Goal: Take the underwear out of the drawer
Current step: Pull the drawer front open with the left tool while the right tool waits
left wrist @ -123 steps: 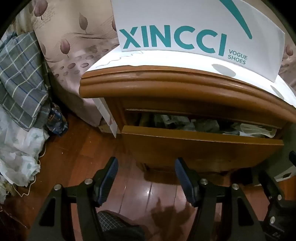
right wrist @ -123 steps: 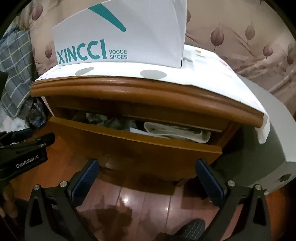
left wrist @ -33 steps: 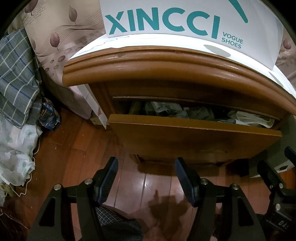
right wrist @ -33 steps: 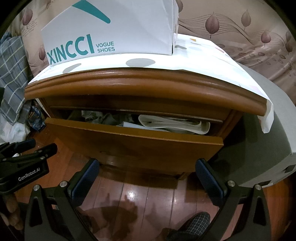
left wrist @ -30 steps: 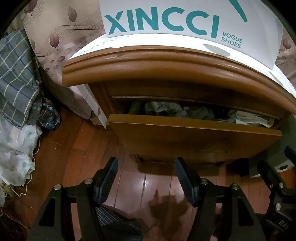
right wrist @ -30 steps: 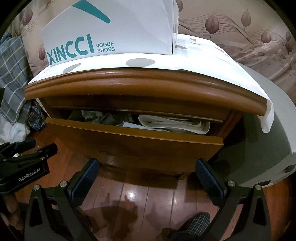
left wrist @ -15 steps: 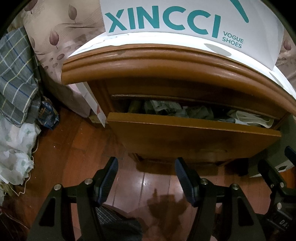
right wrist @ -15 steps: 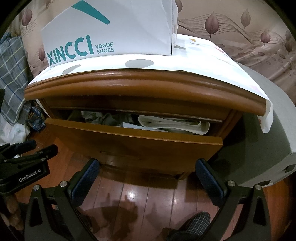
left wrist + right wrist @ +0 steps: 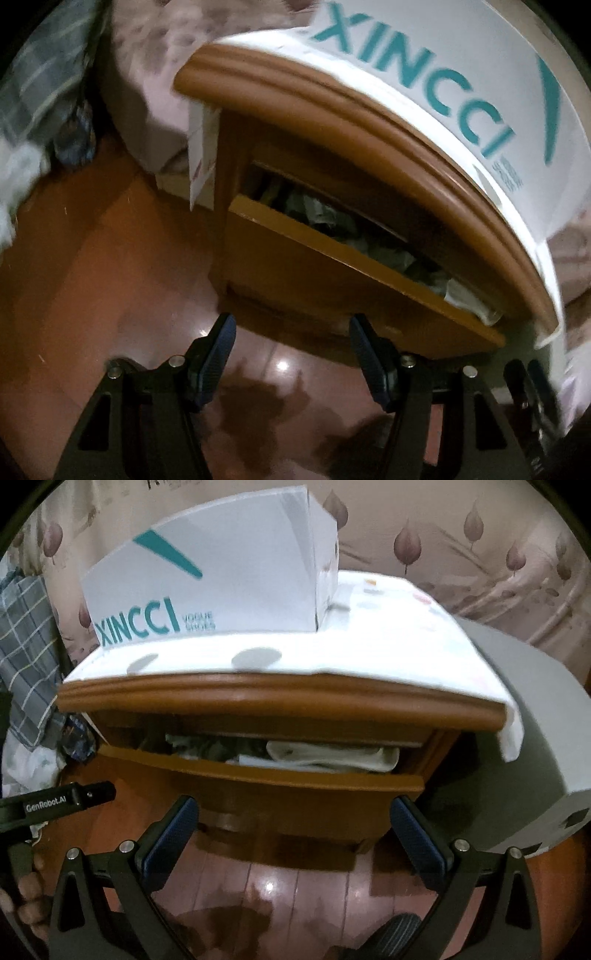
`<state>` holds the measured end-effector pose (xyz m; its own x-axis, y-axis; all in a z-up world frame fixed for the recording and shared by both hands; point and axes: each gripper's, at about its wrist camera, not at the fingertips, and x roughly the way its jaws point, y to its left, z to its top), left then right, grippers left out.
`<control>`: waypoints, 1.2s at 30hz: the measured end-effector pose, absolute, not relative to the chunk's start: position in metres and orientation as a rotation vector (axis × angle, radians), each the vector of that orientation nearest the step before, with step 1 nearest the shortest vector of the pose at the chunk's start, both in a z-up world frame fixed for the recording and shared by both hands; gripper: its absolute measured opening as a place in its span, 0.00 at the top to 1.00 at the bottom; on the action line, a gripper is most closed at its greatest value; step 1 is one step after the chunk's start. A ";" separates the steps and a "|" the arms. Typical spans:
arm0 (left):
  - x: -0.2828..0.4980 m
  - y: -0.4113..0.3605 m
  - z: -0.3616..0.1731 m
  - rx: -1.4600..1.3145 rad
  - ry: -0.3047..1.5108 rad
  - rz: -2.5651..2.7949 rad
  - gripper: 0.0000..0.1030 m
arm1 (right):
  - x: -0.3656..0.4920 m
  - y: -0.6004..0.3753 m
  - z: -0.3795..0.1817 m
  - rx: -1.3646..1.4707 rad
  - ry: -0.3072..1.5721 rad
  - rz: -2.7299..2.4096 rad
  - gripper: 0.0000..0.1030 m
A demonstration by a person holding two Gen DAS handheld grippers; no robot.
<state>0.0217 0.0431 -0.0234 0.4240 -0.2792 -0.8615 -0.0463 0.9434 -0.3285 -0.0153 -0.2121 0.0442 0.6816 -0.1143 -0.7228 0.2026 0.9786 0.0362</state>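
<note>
Underwear point(image 9: 332, 757) is seen lying in the part-open drawer point(image 9: 295, 775), nothing yet removed; left gripper point(image 9: 290, 354) and right gripper point(image 9: 293, 842) are held apart, empty.

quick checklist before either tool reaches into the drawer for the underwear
1. Drawer open enough to reach in: not ok, it is pulled out only part way under the nightstand top, leaving a narrow gap.
2. Left tool empty and open: ok, nothing sits between its fingers.
3. Right tool empty and open: ok, fingers stand wide apart above the wooden floor.
4. Target chosen: cannot tell, a white folded garment and grey crumpled fabric fill the gap, but which is underwear is unclear.
5. Shoe box clear of the reach: ok, it stands on top of the nightstand, back from the front edge.
</note>
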 end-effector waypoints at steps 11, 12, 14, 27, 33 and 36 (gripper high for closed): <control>0.037 0.049 -0.043 -0.712 1.127 -0.134 0.31 | -0.024 -0.235 0.070 0.134 0.715 -0.206 0.00; 0.041 0.048 -0.044 -0.729 1.126 -0.125 0.31 | -0.025 -0.239 0.071 0.135 0.709 -0.214 0.00; 0.049 0.047 -0.052 -0.757 1.152 -0.097 0.31 | -0.027 -0.244 0.075 0.128 0.696 -0.228 0.00; 0.064 0.046 -0.075 -0.895 1.122 -0.068 0.29 | -0.032 -0.280 0.086 0.190 0.658 -0.295 0.00; 0.056 0.052 -0.108 -1.095 1.088 -0.026 0.09 | -0.031 -0.273 0.085 0.169 0.661 -0.283 0.00; 0.058 0.052 -0.123 -1.148 1.079 -0.014 0.07 | -0.030 -0.275 0.082 0.179 0.674 -0.283 0.00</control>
